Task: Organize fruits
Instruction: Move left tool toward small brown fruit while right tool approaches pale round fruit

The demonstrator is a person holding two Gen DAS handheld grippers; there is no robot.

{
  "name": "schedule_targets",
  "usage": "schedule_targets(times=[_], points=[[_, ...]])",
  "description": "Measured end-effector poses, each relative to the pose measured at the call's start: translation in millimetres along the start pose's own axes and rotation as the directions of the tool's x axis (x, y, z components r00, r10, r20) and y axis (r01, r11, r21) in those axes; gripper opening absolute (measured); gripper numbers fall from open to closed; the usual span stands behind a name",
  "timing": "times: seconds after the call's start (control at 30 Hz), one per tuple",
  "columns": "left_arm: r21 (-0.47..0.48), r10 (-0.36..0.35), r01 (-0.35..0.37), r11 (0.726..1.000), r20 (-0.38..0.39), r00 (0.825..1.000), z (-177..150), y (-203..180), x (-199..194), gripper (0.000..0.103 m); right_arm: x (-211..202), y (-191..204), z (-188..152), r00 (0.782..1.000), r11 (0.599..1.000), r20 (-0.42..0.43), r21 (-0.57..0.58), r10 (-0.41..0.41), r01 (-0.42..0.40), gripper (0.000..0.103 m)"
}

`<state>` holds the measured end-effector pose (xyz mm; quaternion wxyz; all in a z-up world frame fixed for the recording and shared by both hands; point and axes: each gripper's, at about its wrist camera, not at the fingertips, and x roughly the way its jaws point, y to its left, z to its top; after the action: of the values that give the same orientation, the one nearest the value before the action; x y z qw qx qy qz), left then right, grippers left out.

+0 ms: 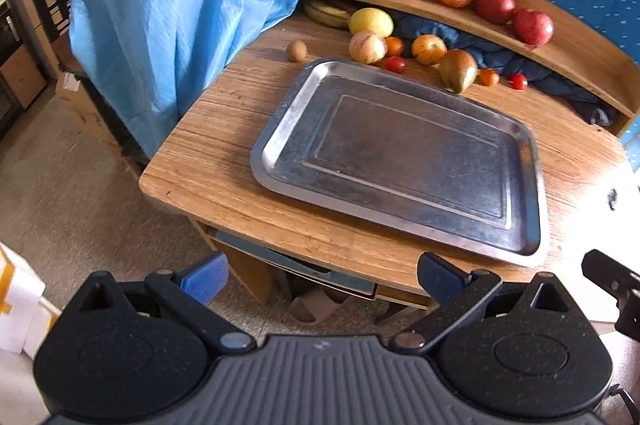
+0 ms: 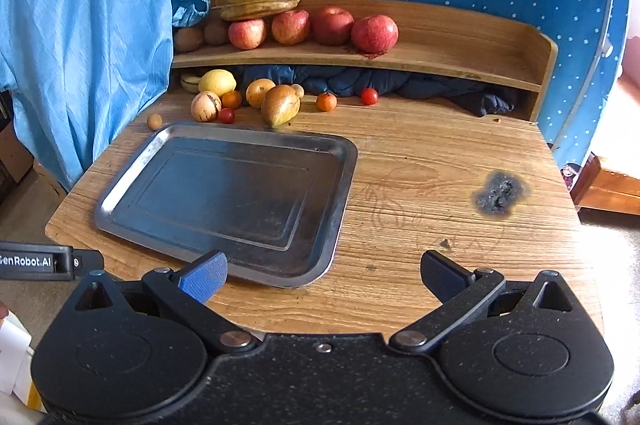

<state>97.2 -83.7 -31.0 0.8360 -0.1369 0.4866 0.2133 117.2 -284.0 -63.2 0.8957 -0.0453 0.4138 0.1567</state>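
**Right wrist view: empty tray waits, fruit sits behind it**

Right wrist view shows the right tongs (image 2: 322, 277) spread wide and holding nothing, hanging over the near edge of the counter (image 2: 440, 161). The left tongs (image 1: 322, 277) are just as wide and empty, short of the counter's near-left corner. A bare metal tray (image 2: 224, 193) lies flat between the tongs and the loose fruit, probably as the sorting spot. That fruit lies in a cluster just past the tray's far rim: a lemon (image 2: 217, 82), a pear (image 2: 281, 104), cherry tomatoes (image 2: 369, 96). Four apples (image 2: 374, 33) and bananas (image 2: 260, 3) rest on the shelf (image 2: 460, 53) above. Nothing seems sorted yet.
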Motion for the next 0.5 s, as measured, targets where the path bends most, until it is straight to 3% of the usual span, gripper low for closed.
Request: schedule_targets(times=[0.23,0.5], points=[[0.015,0.015,-0.015,1.000,-0.030,0.999,17,0,15,0.103,22,2,10,0.999,1.000,-0.046,0.008,0.001,0.000,0.103],[0.098,-0.026,0.030,0.995,-0.039,0.999,60,1,50,0.102,55,19,39,0.995,0.998,-0.080,0.027,-0.052,0.054,0.103]])
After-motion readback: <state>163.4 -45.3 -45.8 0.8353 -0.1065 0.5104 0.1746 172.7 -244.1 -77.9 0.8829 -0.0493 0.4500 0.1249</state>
